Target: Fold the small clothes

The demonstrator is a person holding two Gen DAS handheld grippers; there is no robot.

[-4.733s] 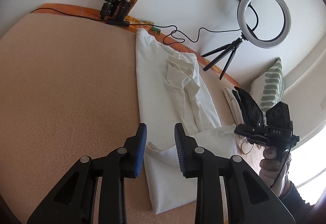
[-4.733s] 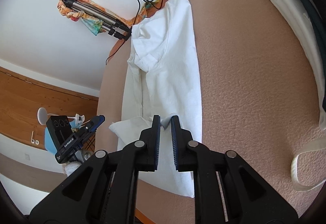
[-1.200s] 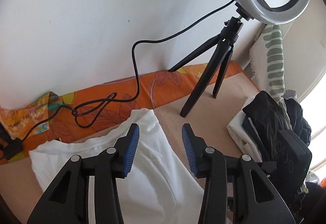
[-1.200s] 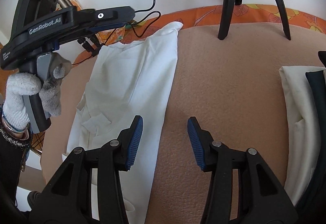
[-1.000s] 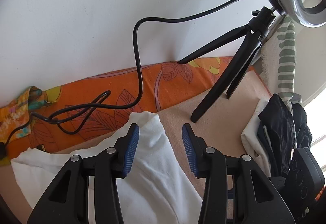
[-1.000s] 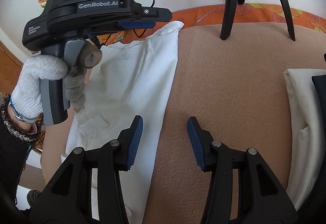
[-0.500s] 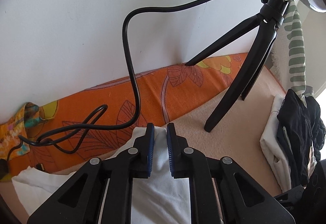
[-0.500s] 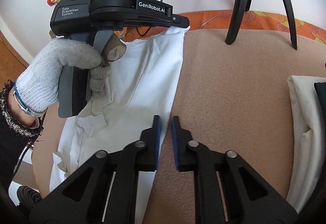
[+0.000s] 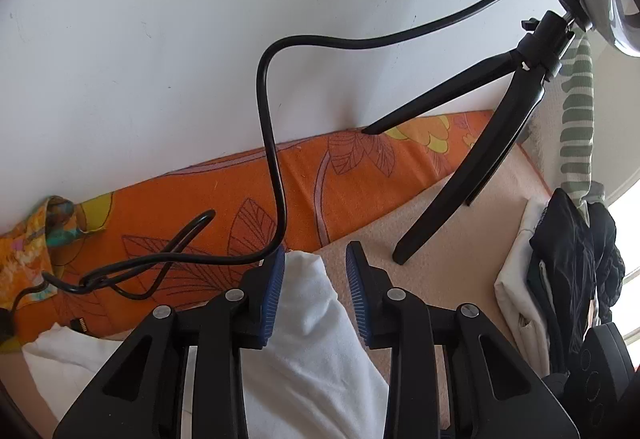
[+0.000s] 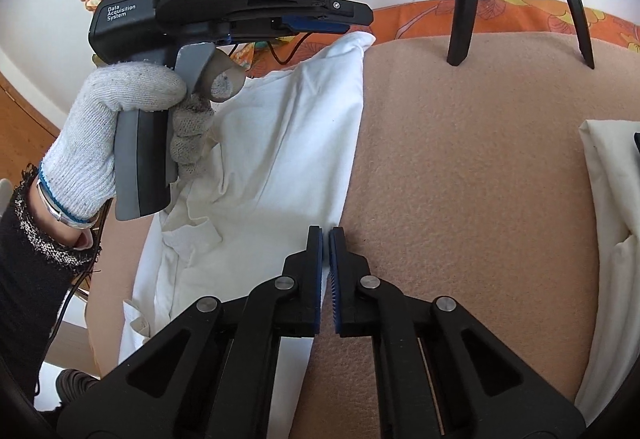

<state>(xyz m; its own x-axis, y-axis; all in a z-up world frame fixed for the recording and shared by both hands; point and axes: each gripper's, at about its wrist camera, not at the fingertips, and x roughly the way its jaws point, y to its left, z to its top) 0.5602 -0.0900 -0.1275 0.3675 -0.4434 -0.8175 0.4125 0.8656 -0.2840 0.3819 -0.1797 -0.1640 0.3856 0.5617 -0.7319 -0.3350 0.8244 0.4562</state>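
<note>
A white garment (image 10: 288, 143) lies folded lengthwise on the beige blanket (image 10: 460, 167). My right gripper (image 10: 325, 239) is shut on the garment's right edge near its middle. My left gripper (image 9: 315, 271) is open, its blue pads on either side of the garment's far corner (image 9: 304, 303), just in front of the orange sheet. In the right wrist view the left gripper (image 10: 352, 17) hovers over that far corner (image 10: 360, 39), held by a gloved hand (image 10: 120, 111).
A ring light tripod (image 9: 472, 167) stands just right of the far corner, its black cable (image 9: 272, 159) looping over the orange flowered sheet (image 9: 352, 175) by the white wall. A pile of folded light and dark clothes (image 9: 568, 279) lies at right, a striped cushion (image 9: 576, 119) behind.
My left gripper, shut on the far corner half a second ago, has opened. My right gripper stays shut on the garment's edge. Both were open a second ago.
</note>
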